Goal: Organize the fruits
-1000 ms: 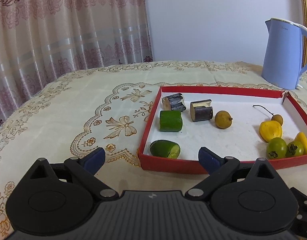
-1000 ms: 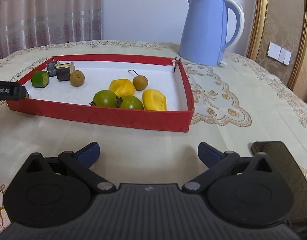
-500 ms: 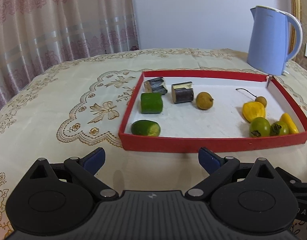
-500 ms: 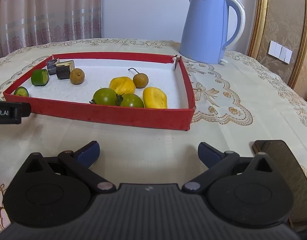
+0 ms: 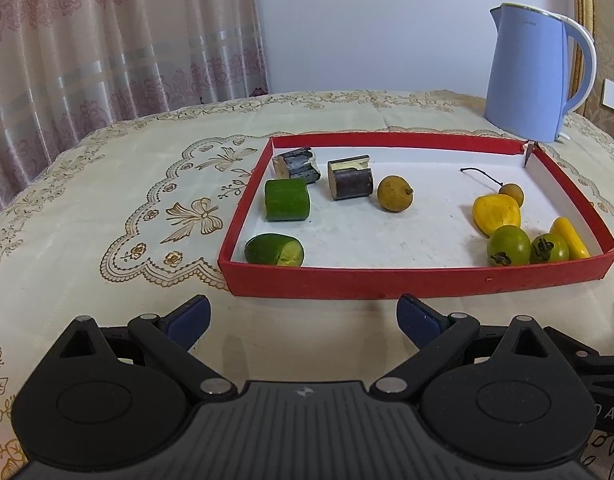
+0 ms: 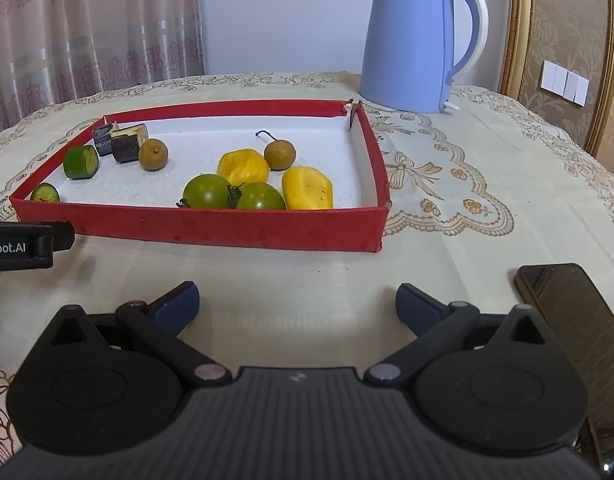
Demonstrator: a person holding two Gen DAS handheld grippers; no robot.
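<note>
A red tray (image 5: pixel 419 281) (image 6: pixel 235 226) lies on the tablecloth and holds the fruit. At its left are two green cucumber pieces (image 5: pixel 287 200) (image 5: pixel 274 249), two dark cane pieces (image 5: pixel 350 179) and a brown longan (image 5: pixel 394 193). At its right are two green tomatoes (image 6: pixel 207 191) (image 6: pixel 260 197), two yellow pieces (image 6: pixel 307 188) (image 6: pixel 243 166) and a stemmed longan (image 6: pixel 279 154). My left gripper (image 5: pixel 303 316) is open and empty, in front of the tray's near wall. My right gripper (image 6: pixel 297 300) is open and empty, also in front of the tray.
A blue electric kettle (image 5: pixel 535 90) (image 6: pixel 419 42) stands behind the tray's far right corner. A dark phone (image 6: pixel 567 320) lies at the right of my right gripper. The left gripper's body (image 6: pixel 23 244) shows at the left edge of the right wrist view. Curtains hang behind the table.
My left gripper has pulled back and swung right, so the whole tray now shows. My right gripper has hardly moved. Both stayed open.
</note>
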